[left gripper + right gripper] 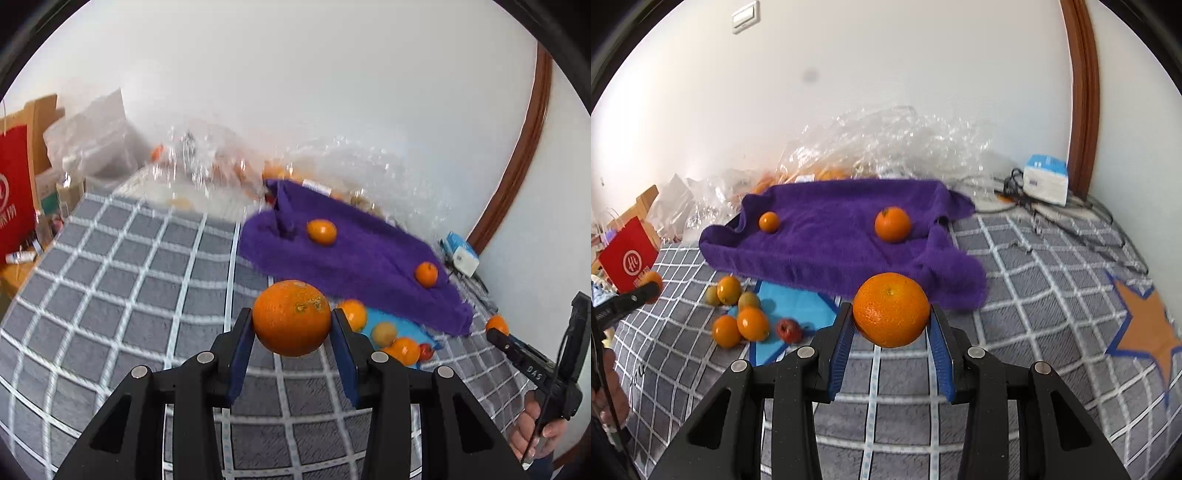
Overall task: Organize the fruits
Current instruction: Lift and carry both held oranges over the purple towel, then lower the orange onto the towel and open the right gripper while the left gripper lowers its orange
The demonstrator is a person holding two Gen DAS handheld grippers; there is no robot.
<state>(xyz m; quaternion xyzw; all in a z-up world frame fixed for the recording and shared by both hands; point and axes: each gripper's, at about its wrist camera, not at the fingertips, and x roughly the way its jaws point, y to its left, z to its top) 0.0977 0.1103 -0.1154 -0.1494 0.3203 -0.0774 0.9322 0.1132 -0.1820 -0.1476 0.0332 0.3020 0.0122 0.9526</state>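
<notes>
My left gripper [291, 318] is shut on a large orange [291, 332], held above the grey checked bedspread [129, 280]. My right gripper [892, 314] is likewise shut on another large orange [891, 299]. Beyond both lies a purple towel [831, 243] carrying two oranges [769, 222] [892, 223]; the left wrist view shows them too [321, 232] [426, 274]. A cluster of loose fruit [746, 317] sits on a blue cloth [790, 299] in front of the towel. Each view catches the other gripper at its edge with its orange.
Crumpled clear plastic bags [886, 140] with more fruit lie behind the towel against the white wall. A red paper bag [628, 258] stands at the left. A white and blue box [1045, 179] with black cables [1089, 221] sits at the right, near a wooden door frame.
</notes>
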